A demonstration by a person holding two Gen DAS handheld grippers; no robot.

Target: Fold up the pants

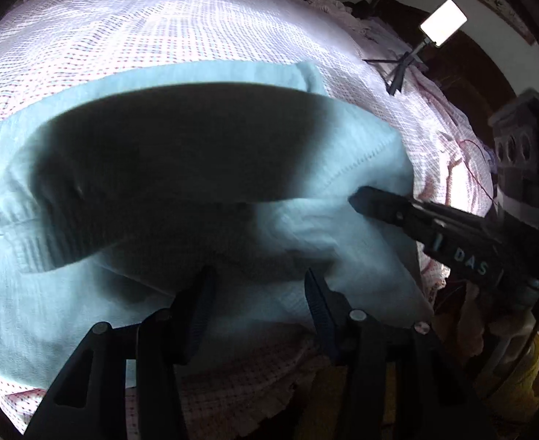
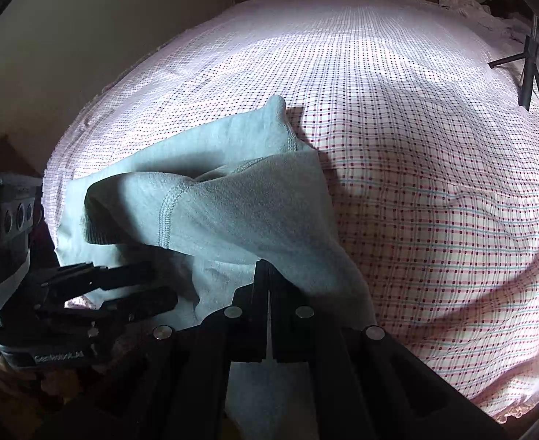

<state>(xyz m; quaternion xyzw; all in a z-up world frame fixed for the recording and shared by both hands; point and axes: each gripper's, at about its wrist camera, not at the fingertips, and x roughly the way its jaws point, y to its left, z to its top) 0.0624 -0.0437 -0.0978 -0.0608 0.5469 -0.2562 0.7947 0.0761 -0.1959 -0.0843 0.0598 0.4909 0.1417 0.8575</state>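
Light blue pants (image 1: 122,168) lie partly folded on a checked bed sheet (image 1: 159,29); they also show in the right wrist view (image 2: 232,201). My right gripper (image 2: 268,267) is shut on a fold of the pants and lifts it; it shows from the side in the left wrist view (image 1: 361,198). My left gripper (image 1: 258,278) is open, its fingers (image 1: 203,293) standing apart over the near edge of the pants. It shows at the lower left in the right wrist view (image 2: 148,282).
A small black tripod (image 2: 529,69) stands on the bed at the far right, with a bright light panel (image 1: 443,22) on it. The bed's frilled edge (image 1: 232,403) runs close below my left gripper. Dark furniture (image 1: 489,73) stands beyond the bed.
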